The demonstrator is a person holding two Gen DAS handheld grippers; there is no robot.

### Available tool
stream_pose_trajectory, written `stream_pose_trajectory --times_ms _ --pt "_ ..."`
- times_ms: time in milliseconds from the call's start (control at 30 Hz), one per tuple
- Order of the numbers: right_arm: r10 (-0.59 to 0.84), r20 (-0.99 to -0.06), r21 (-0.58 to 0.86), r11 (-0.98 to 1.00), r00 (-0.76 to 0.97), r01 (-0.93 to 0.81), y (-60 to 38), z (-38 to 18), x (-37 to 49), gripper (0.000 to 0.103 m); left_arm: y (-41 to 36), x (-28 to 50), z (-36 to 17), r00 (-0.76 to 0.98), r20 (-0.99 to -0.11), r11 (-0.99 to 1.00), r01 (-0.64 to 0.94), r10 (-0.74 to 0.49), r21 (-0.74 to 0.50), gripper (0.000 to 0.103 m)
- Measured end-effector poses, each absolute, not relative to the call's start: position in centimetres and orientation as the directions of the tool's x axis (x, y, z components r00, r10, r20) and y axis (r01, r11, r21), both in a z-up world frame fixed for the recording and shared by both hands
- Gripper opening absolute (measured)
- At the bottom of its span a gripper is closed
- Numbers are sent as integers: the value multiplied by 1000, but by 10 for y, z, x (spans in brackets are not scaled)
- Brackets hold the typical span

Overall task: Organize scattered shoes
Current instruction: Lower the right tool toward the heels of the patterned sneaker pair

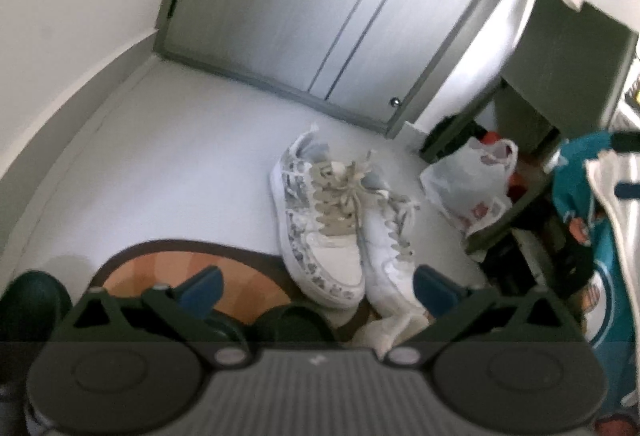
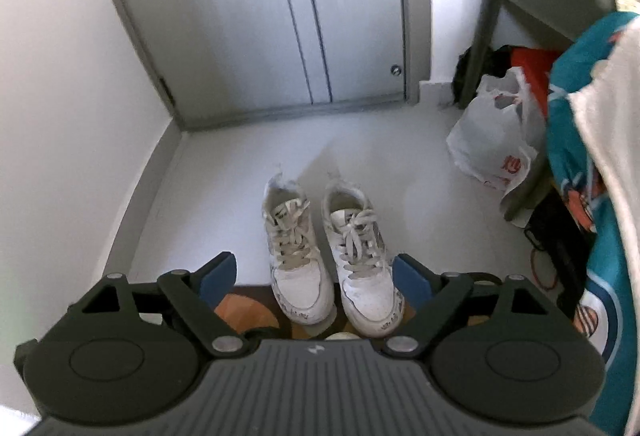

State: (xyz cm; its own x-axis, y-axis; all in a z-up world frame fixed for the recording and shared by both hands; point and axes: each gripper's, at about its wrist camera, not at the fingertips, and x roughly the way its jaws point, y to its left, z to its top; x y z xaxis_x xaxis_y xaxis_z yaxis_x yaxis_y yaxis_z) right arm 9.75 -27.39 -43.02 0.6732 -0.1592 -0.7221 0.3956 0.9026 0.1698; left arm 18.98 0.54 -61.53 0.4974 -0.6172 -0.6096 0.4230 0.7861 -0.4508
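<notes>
Hovering wide open and empty, left gripper (image 1: 316, 286) and right gripper (image 2: 314, 278) risk snagging loose laces, toppling the paired sneakers (image 2: 332, 256).

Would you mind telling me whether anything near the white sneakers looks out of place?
The two white sneakers stand side by side, toes on the mat. The odd item is a white plastic bag slumped on the floor by the furniture leg at right.
</notes>
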Motion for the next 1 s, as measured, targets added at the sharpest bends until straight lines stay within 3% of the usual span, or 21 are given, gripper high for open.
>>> stream_pose_trajectory --times_ms 133,233,600,767,900,1000 --pt "-152 -753 128 920 640 369 -282 -461 115 88 20 198 -631 504 -613 792 339 -608 -507 102" --pt "-115 -772 139 929 625 342 -295 -478 134 81 26 202 -638 507 -618 796 307 -601 -522 102" --pt "-158 -804 10 960 574 278 -299 -538 212 80 53 203 -639 484 -629 785 254 -608 -564 101" --pt "-158 -820 -52 978 551 203 -290 -587 261 72 73 213 -653 488 -623 770 186 -611 -610 101" --pt "-170 -848 -92 980 502 176 -287 -620 275 55 86 219 -657 507 -634 784 151 -584 -602 101" --pt "-212 -854 -135 972 474 191 -293 -642 283 53 92 221 -659 508 -634 780 133 -583 -611 101"
